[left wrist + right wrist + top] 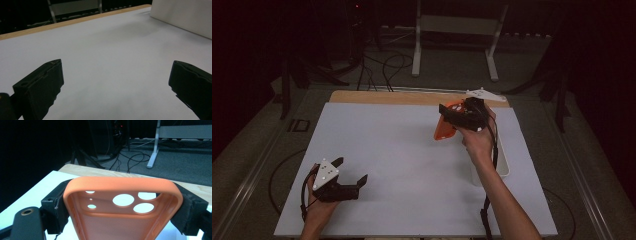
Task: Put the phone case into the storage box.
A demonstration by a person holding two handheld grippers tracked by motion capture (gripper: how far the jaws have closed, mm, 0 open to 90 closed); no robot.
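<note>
- Table (402, 165) — a white sheet is covering it, with a bare wood strip (387, 97) showing along the far edge.
- Room — dark; grey floor beyond the table, black cables (384, 67) lying on it, and white frame legs (416, 45) standing behind.
- White bin (503, 167) — sitting near the table's right edge, partly hidden by the right forearm.
- Left gripper (348, 172) — resting low at the near left; its jaws are standing wide apart with nothing between them. Its own view is showing bare sheet and the bin's white wall (182, 17) at upper right.
- Right gripper (451, 116) — raised over the far right of the table, jaws clamping the orange case (443, 129) by its two long sides.
- Case, right gripper view (122, 205) — open side is facing the camera, with round lens cut-outs showing; the high view is giving just an orange slab tilting down to the left.
</note>
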